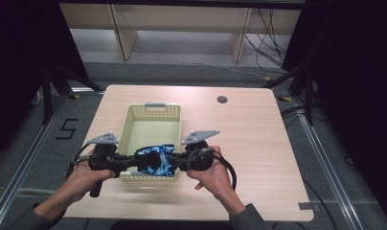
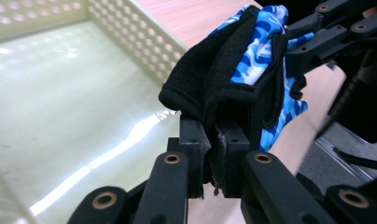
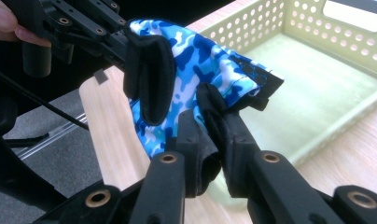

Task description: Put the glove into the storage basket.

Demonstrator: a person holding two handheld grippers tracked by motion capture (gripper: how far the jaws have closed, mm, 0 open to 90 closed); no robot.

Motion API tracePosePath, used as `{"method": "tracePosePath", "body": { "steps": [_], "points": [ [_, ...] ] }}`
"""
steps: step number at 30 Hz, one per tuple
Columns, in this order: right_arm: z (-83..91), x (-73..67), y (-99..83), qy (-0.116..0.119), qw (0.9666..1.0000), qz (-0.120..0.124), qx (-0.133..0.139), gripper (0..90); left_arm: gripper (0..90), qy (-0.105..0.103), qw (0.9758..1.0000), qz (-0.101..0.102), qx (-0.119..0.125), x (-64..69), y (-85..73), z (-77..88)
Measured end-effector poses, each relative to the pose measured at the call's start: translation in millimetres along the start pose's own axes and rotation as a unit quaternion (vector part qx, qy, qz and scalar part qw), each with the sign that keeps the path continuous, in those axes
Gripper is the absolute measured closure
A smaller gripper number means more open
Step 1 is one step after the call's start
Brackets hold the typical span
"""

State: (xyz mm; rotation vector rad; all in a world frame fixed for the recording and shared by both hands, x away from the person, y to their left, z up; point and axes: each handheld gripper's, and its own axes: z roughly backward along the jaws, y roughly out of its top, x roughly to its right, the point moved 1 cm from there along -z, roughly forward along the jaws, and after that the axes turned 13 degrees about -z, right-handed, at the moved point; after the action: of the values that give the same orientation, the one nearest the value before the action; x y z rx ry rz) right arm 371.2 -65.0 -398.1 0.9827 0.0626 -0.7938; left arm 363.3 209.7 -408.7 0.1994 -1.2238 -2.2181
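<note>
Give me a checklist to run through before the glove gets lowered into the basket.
1. Left gripper clamped on the glove's black cuff: ok.
2. Right gripper clamped on the glove's other edge: ok.
3. Glove off the table, held between the two grippers: ok.
4. Glove over the basket: partly; it hangs over the near wall, so ease it forward first.
5. Basket floor free of other things: ok in the parts that show.
6. How firmly each grip holds the cloth: cannot tell.
</note>
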Motion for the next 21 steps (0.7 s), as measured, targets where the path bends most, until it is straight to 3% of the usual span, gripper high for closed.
{"method": "tracePosePath", "body": {
  "steps": [1, 2, 7, 9, 13, 18, 21],
  "points": [
    [-1.1, -2.6, 1.5, -0.001, 0.9997, -0.023, -0.009, 80.1, 82.6, 0.001, 1.0, 0.003, -0.004, -4.6, 0.3, 1.0],
    [-5.2, 0.3, 5.9, -0.007, 0.9999, -0.012, -0.008, 80.1, 82.6, 0.004, 1.0, 0.005, -0.001, -6.7, 0.3, 0.7],
    [-22.1, 6.7, 19.0, -0.018, 0.9994, -0.017, -0.025, 80.1, 82.6, 0.012, 0.9994, 0.03, -0.012, -25.7, -2.7, -2.3],
    [-32.9, 10.7, 23.2, -0.02, 0.9989, -0.029, -0.032, 80.1, 82.6, 0.014, 0.9992, 0.033, -0.019, -33.6, -4.8, -5.3],
    [-50.6, 16.8, 28.2, -0.037, 0.9976, -0.027, -0.051, 80.0, 82.5, 0.027, 0.9983, 0.038, -0.036, -45.9, -10.1, -11.9],
    [-71.7, 26.1, 30.0, -0.057, 0.9939, -0.04, -0.085, 80.1, 82.5, 0.032, 0.9971, 0.046, -0.052, -54.2, -18.1, -19.8],
    [-84.9, 28.9, 27.0, -0.064, 0.9922, -0.028, -0.104, 80.0, 82.5, 0.031, 0.9955, 0.047, -0.076, -56.8, -22.6, -24.6]
  ]
}}
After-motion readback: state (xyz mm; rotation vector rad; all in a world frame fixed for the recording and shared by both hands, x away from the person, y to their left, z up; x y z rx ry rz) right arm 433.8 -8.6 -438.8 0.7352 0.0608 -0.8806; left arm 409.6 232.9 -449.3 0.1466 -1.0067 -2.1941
